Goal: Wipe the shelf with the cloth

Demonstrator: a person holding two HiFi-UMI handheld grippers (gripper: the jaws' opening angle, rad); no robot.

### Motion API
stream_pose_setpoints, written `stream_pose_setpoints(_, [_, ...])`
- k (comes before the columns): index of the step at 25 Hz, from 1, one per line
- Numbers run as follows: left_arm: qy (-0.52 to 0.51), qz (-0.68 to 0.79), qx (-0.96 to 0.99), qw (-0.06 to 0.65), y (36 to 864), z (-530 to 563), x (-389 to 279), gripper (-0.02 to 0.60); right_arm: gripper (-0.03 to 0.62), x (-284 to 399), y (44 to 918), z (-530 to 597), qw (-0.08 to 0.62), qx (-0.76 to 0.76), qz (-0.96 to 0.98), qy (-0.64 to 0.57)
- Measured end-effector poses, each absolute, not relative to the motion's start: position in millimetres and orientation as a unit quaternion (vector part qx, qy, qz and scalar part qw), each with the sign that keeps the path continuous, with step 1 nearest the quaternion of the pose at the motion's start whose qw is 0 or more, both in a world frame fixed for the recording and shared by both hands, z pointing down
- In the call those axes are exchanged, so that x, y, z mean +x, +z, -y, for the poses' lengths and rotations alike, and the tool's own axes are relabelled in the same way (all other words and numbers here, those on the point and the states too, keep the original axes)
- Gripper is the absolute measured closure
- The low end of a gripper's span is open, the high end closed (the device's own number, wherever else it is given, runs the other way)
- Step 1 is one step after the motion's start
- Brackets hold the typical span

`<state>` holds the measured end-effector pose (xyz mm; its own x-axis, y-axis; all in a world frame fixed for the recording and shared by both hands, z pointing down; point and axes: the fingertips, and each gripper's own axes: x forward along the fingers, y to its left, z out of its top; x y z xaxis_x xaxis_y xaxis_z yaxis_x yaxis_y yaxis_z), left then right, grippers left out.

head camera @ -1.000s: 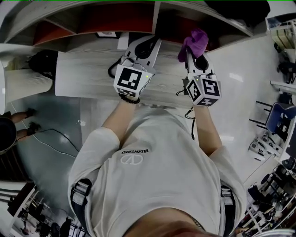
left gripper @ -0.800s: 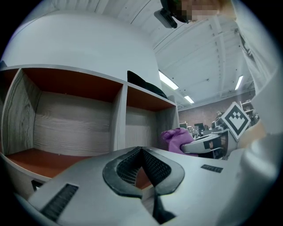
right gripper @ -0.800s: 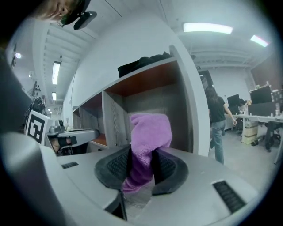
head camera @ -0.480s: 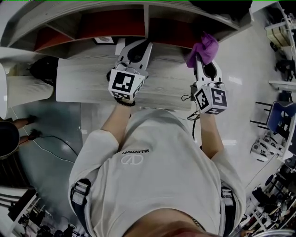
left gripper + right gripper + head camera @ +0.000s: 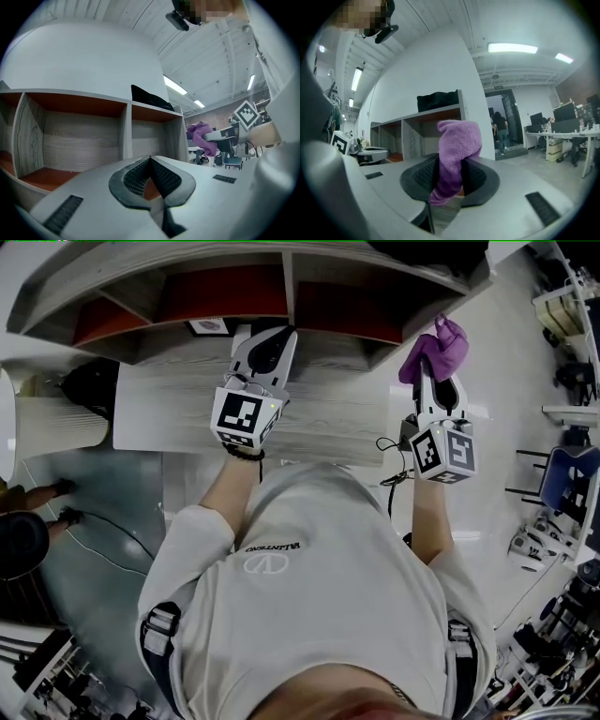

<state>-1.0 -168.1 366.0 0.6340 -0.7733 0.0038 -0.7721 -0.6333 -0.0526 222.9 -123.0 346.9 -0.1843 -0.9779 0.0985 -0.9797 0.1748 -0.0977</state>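
The right gripper [image 5: 437, 381] is clamped on the purple cloth [image 5: 437, 345], which bunches up above its jaws with a tail hanging below them; that firm pinch on a fold leaves a soft wad out front to serve as the wiping face. In the head view the cloth sits at about 1 o'clock, off the right-hand end of the shelf [image 5: 178, 395] and over the floor, touching no board. From the right gripper view the open compartments lie toward 9 o'clock, so wiping does not look under way; the cloth would need to swing left onto the wood. The left gripper [image 5: 150, 161] has its jaws together on nothing and hovers at 12 o'clock over the pale board, facing the compartments, probably kept clear as the spare hand
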Motion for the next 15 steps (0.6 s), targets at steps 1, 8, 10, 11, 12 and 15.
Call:
stream_pose_setpoints(1, [-0.014, -0.428, -0.904, 0.024, 365.1, 166.7, -0.3, 0.581, 0.491, 228.5, 344.3, 120.7, 0.005, 0.641, 0.765, 0.068])
stream_pose_setpoints(8, [-0.009, -0.435, -0.9, 0.029, 362.0, 163.0, -16.9, 0.581, 0.491, 242.1, 338.6, 113.5, -0.007, 0.656, 0.752, 0.066])
stream_pose_setpoints(10, [-0.011, -0.435, -0.9, 0.032, 357.3, 158.0, -7.3, 0.581, 0.491, 259.1, 333.2, 105.6, -0.012, 0.661, 0.748, 0.067])
stream_pose_setpoints(11, [-0.014, -0.434, -0.9, 0.034, 355.8, 156.1, -3.3, 0.581, 0.491, 265.8, 331.4, 102.9, -0.014, 0.663, 0.745, 0.067])
stream_pose_setpoints(12, [-0.016, -0.432, -0.901, 0.036, 355.2, 155.1, -1.4, 0.581, 0.491, 270.1, 330.7, 101.4, -0.017, 0.666, 0.742, 0.068])
stream_pose_setpoints(15, [-0.016, -0.433, -0.901, 0.037, 357.0, 155.3, -5.4, 0.581, 0.491, 273.3, 332.7, 100.4, -0.021, 0.673, 0.736, 0.07])
